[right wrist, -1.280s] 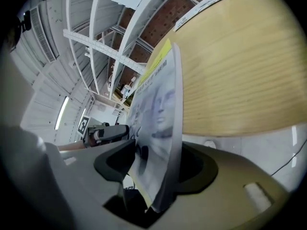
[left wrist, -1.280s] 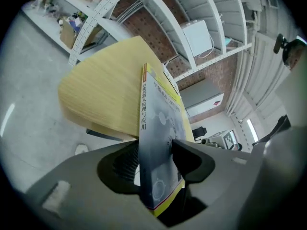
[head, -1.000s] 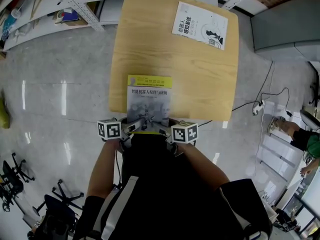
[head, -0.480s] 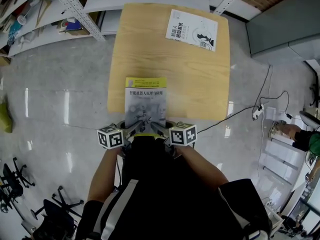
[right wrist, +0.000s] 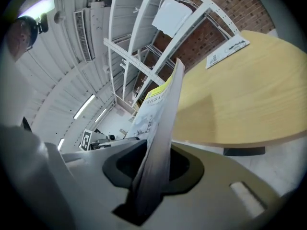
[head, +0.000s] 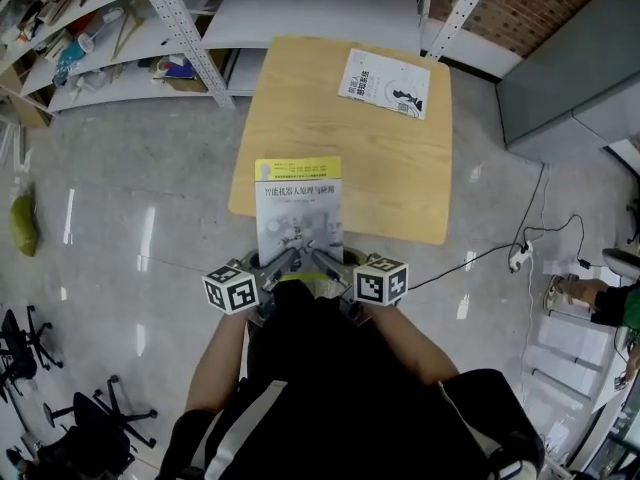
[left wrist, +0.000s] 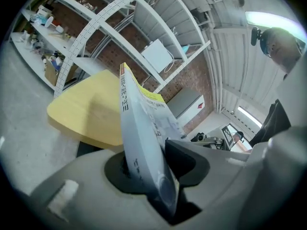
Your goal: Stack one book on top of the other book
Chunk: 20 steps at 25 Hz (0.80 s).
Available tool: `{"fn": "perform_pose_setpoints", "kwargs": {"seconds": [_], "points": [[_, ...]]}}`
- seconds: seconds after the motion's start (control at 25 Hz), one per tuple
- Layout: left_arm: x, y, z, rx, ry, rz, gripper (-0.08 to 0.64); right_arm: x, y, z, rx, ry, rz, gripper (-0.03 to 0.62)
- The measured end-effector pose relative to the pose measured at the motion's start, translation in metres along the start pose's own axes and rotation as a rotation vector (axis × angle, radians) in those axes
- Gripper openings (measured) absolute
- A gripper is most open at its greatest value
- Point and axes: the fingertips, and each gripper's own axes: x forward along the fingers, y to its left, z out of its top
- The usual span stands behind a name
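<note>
A grey book with a yellow top band (head: 298, 208) hangs above the near edge of the wooden table (head: 330, 138). My left gripper (head: 283, 259) is shut on its near left corner, and my right gripper (head: 322, 259) is shut on its near right corner. In the left gripper view the grey book (left wrist: 141, 138) stands edge-on between the jaws. The right gripper view shows the grey book (right wrist: 158, 133) clamped the same way. Both sets of jaws have just been closing on it. A white book (head: 387, 82) lies flat at the table's far right corner, and the white book (right wrist: 226, 49) also shows in the right gripper view.
Metal shelving (head: 130, 28) with clutter stands at the far left behind the table. A power strip with a cable (head: 520, 258) lies on the floor at the right. Office chairs (head: 40, 408) stand at the near left. A person's arm (head: 610, 303) shows at the right edge.
Both grippers have closed on the grey book's near corners and lifted it off the table. The table now looks smaller and farther below the book.
</note>
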Motion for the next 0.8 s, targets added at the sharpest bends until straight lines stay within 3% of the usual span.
{"fn": "perform_pose_setpoints", "kwargs": {"seconds": [0.44,0.8], "points": [[-0.032,-0.069,0.030,0.145,-0.065,-0.101,0.123,-0.041,0.054,0.014,-0.025,-0.138,0.030,0.099],[-0.073,-0.119,0.011,0.178,-0.086,-0.210,0.121,-0.077,0.102,-0.017,-0.072,-0.235,-0.002,0.098]]}}
